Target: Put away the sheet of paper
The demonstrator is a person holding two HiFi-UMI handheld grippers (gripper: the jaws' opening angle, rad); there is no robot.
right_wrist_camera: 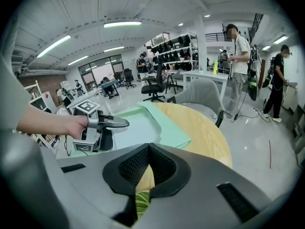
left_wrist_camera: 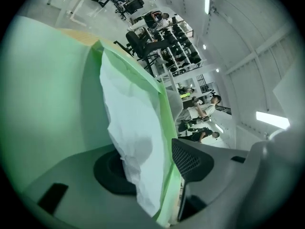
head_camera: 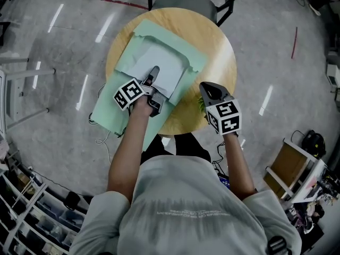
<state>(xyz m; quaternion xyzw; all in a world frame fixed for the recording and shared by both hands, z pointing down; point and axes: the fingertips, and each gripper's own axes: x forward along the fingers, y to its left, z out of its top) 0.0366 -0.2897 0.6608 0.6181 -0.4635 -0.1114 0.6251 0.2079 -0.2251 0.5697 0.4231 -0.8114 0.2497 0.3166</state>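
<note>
— How are the jaws of the left gripper (head_camera: 154,72) found?
— Spread apart. The sheet of paper (head_camera: 169,61) is left loose between them, already laid inside the open green folder (head_camera: 114,102).
— What remains?
— Seemingly, the folder is yet to be closed. To its right, the right gripper (head_camera: 206,87) is clenched, with nothing gripped.

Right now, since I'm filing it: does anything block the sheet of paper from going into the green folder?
Nothing visible does. The sheet of paper lies on the green folder, its near edge between the left gripper's open jaws.
</note>
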